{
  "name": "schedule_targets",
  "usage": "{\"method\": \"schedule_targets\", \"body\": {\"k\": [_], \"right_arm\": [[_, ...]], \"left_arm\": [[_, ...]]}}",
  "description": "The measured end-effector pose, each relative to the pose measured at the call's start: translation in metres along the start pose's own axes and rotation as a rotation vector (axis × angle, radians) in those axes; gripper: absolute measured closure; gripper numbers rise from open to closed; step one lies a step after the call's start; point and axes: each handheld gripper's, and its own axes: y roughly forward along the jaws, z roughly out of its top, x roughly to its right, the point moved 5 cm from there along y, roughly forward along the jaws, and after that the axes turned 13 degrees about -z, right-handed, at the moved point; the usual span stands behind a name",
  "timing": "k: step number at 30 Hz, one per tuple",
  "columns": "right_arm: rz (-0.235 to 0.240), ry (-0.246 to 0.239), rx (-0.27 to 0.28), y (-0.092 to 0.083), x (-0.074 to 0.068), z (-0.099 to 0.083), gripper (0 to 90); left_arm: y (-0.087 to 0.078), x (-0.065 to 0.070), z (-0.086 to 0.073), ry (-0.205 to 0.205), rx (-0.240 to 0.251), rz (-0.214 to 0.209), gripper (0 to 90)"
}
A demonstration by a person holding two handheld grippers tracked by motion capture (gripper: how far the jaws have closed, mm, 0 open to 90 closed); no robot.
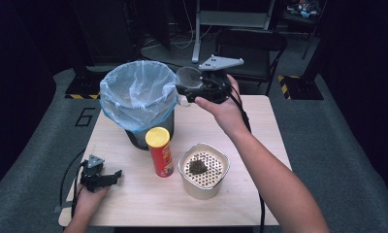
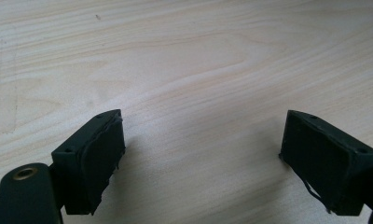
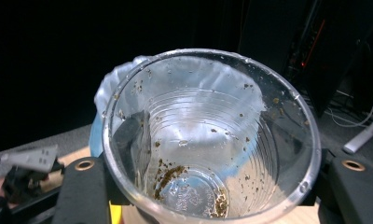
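Cup (image 1: 187, 77), clear plastic, is held in the right gripper (image 1: 202, 87) above the table's far edge, just beside the rim of the bin (image 1: 136, 97) with its blue liner. High view: a red can (image 1: 160, 151) with a yellow lid stands near the table's middle, a white strainer pot (image 1: 203, 170) with dark residue beside it; the left gripper (image 1: 101, 177) rests near the near left corner. Left gripper view: jaws stand wide apart over bare table (image 2: 184, 56), nothing between them. Right gripper view: the jaws clamp the cup (image 3: 208, 140) on both sides; brown specks cling to its wall and bottom, and the liner shows behind it.
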Motion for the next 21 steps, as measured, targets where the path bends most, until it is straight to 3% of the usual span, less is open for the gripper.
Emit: {"method": "schedule_targets", "body": {"k": [5, 6, 8, 12, 15, 19, 20, 21], "right_arm": [[0.027, -0.008, -0.018, 0.021, -0.008, 0.013, 34.5], [0.03, -0.005, -0.02, 0.032, -0.014, 0.018, 34.0], [0.033, -0.006, -0.021, 0.036, -0.015, 0.02, 33.9], [0.037, -0.016, -0.003, 0.057, -0.028, 0.032, 33.0], [0.041, -0.014, 0.001, 0.067, -0.034, 0.036, 32.4], [0.036, -0.033, -0.03, 0.093, -0.045, 0.035, 31.1], [0.036, -0.033, -0.03, 0.093, -0.045, 0.035, 31.1], [0.033, -0.034, -0.034, 0.098, -0.047, 0.035, 30.6]], "left_arm": [[0.0, 0.0, 0.0, 0.001, -0.003, -0.008, 13.5], [0.0, 0.0, 0.0, 0.002, 0.0, -0.001, 13.8], [-0.001, 0.0, 0.0, 0.007, -0.002, -0.002, 13.9], [-0.001, 0.001, 0.0, 0.016, -0.005, -0.003, 14.5], [-0.002, 0.002, 0.0, 0.016, -0.025, -0.01, 14.6], [-0.002, 0.004, 0.0, 0.026, -0.023, -0.01, 14.7], [-0.003, 0.004, 0.0, 0.013, -0.037, -0.019, 14.7], [-0.002, 0.005, 0.0, 0.002, -0.021, -0.023, 14.7]]}}
